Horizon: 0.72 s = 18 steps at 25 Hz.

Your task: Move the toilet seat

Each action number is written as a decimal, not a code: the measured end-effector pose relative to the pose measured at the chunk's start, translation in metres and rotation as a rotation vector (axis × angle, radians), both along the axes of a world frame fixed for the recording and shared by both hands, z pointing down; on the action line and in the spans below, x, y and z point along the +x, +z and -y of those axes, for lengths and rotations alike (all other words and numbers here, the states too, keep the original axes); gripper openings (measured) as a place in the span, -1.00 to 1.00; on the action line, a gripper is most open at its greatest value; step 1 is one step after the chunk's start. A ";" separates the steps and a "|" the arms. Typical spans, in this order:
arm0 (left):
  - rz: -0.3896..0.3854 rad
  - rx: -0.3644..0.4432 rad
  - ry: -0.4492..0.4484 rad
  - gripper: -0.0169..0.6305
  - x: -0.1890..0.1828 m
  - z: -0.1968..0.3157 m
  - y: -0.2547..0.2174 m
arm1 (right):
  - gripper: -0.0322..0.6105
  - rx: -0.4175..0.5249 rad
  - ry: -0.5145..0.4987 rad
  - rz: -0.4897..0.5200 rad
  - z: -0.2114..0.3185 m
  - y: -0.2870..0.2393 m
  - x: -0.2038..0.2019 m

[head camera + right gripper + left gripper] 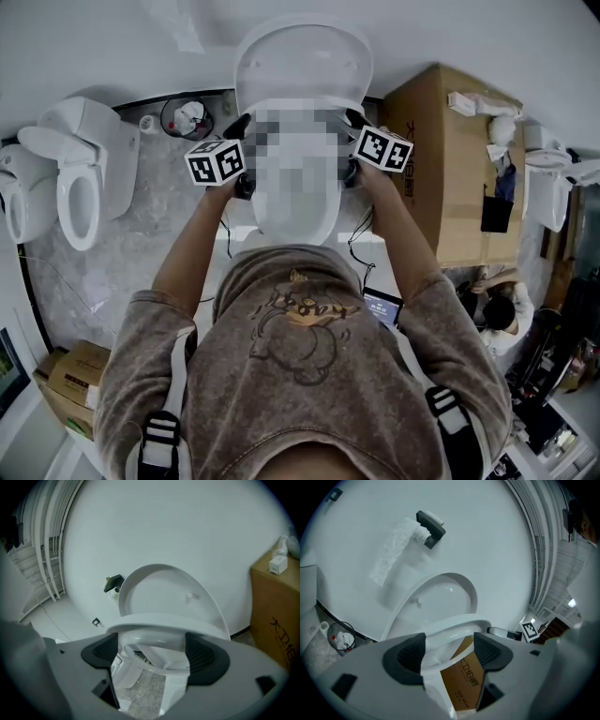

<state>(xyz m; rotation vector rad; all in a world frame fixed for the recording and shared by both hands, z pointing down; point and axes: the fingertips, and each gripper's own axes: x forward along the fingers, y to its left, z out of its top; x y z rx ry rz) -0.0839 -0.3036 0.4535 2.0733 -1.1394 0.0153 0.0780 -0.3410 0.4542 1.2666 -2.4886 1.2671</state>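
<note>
The white toilet seat (452, 623) is tilted up off the bowl (291, 220), and the lid (302, 56) stands upright against the wall behind it. My left gripper (242, 155) is at the seat's left side. In the left gripper view this gripper (449, 651) is shut on the seat's rim, which runs between both dark pads (405, 657). My right gripper (352, 145) is at the seat's right side. In the right gripper view its jaws (152, 653) stand wide, with the seat's rim (157, 623) lying between the pads (206, 657) and the lid (164, 590) beyond.
A second toilet (80, 178) stands at the left, with a waste bin (186, 117) beside it. A large cardboard box (450, 159) flanks the toilet on the right. A paper holder (430, 527) hangs on the wall. Small boxes (70, 380) sit bottom left, and another person (502, 314) crouches at right.
</note>
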 end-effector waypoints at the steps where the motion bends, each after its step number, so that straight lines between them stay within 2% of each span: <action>1: -0.001 0.000 0.002 0.04 0.000 0.003 0.000 | 0.49 0.002 -0.002 -0.006 0.003 0.000 -0.001; 18: 0.008 0.002 0.022 0.04 -0.003 0.035 0.001 | 0.47 0.000 0.013 -0.039 0.038 0.004 -0.004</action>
